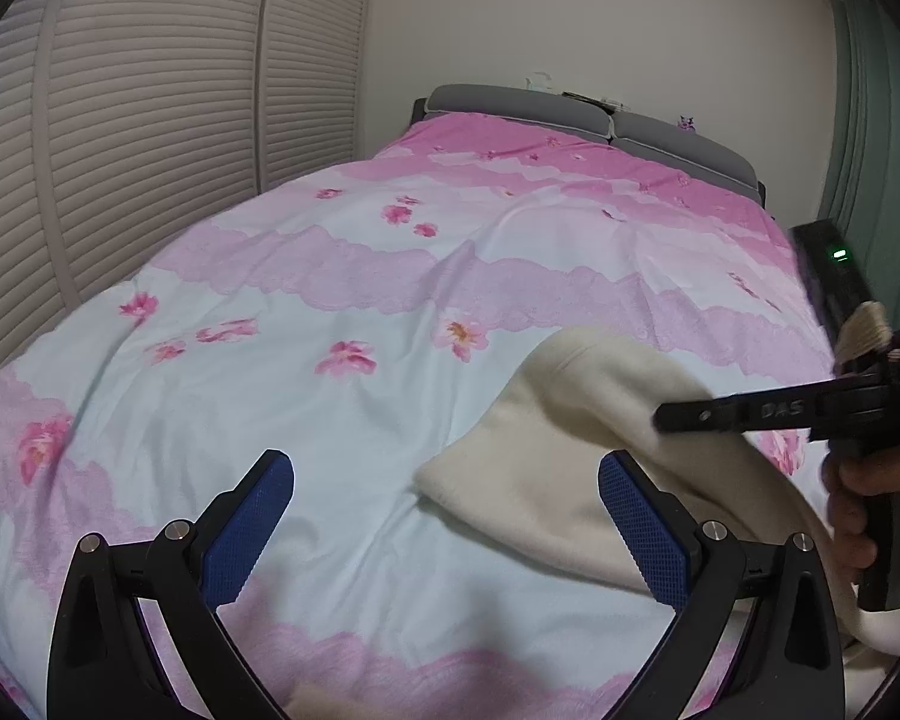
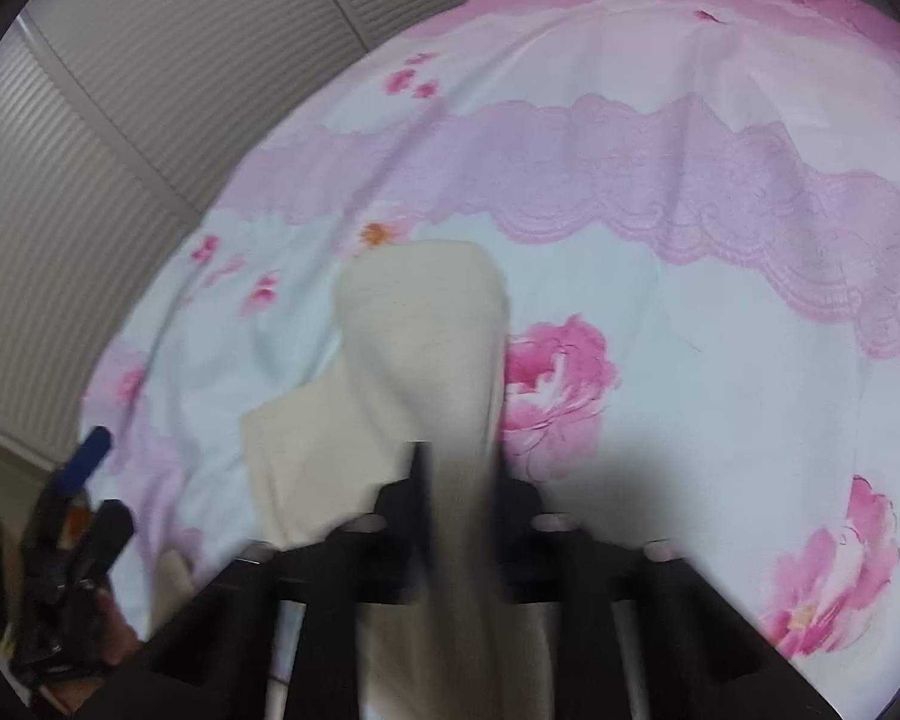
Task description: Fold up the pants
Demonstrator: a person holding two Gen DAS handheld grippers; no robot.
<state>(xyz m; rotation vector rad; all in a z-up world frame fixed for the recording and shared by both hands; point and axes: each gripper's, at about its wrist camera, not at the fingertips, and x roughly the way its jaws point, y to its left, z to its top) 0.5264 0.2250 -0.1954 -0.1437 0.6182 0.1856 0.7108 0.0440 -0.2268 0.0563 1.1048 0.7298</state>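
Observation:
Cream fleece pants (image 1: 576,456) lie on the bed at the lower right of the left wrist view, partly lifted. My left gripper (image 1: 447,531) is open and empty, its blue pads (image 1: 249,531) hovering over the bedspread just left of the pants. My right gripper (image 2: 459,480) is shut on the pants (image 2: 426,336), which drape forward from its jaws onto the bed. The right gripper also shows in the left wrist view (image 1: 666,417), held by a hand at the right edge. The left gripper shows in the right wrist view (image 2: 93,450) at the lower left.
A pink and white floral bedspread (image 1: 342,276) covers the bed. A grey headboard (image 1: 600,120) stands at the far end. Louvred closet doors (image 1: 120,120) run along the left side. A green curtain (image 1: 870,120) hangs at the right.

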